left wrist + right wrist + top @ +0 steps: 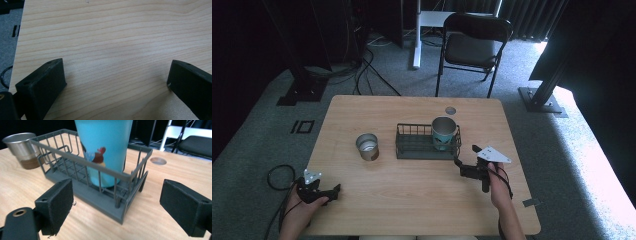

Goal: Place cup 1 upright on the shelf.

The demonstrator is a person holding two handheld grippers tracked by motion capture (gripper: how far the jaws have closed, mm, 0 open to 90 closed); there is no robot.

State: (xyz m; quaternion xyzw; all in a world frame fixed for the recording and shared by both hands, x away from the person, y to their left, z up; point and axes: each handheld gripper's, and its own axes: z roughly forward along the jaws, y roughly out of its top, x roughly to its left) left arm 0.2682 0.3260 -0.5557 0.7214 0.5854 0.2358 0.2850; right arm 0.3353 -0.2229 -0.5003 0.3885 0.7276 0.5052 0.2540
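Note:
A grey wire basket (412, 149) (65, 140) sits mid-table, with a light blue cup (444, 132) (105, 147) standing upright in its right end. A steel cup (367, 146) (22, 148) stands on the table just left of the basket. My right gripper (465, 160) (116, 207) is open, low over the table just off the basket's right front corner, jaws pointing at it with nothing between them. My left gripper (331, 192) (116, 82) is open near the front left corner, over bare wood.
The wooden table (412, 200) has a round cable hole (450, 110) behind the basket. A black folding chair (472, 47) stands beyond the far edge. Cables trail on the carpet at the left.

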